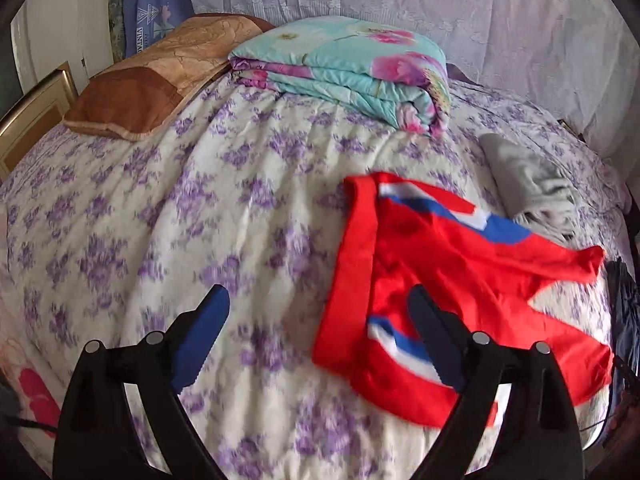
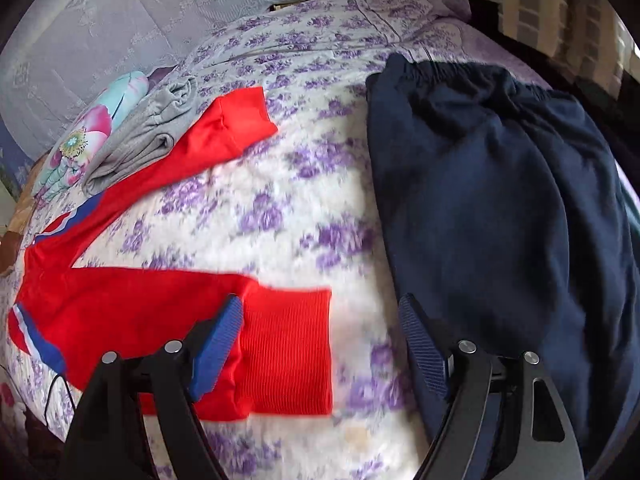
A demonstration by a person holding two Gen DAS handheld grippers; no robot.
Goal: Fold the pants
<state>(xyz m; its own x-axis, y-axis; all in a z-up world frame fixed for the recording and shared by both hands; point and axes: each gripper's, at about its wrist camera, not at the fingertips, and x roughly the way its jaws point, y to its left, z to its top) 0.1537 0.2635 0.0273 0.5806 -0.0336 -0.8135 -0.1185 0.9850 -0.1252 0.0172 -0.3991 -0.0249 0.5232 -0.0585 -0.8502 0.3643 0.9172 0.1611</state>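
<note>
On the bed (image 1: 160,208) the red pants (image 1: 440,272) lie spread, legs apart. Both grippers, left (image 1: 316,336) and right (image 2: 320,344), have fingers wide apart, holding nothing. A grab could pinch the bedspread too.

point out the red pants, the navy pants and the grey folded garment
red pants (image 2: 132,312): right wrist view, on the near leg above the ribbed cuff
navy pants (image 2: 480,184): right wrist view, mid fabric below the elastic waistband
grey folded garment (image 1: 532,176): left wrist view, its top surface
</note>
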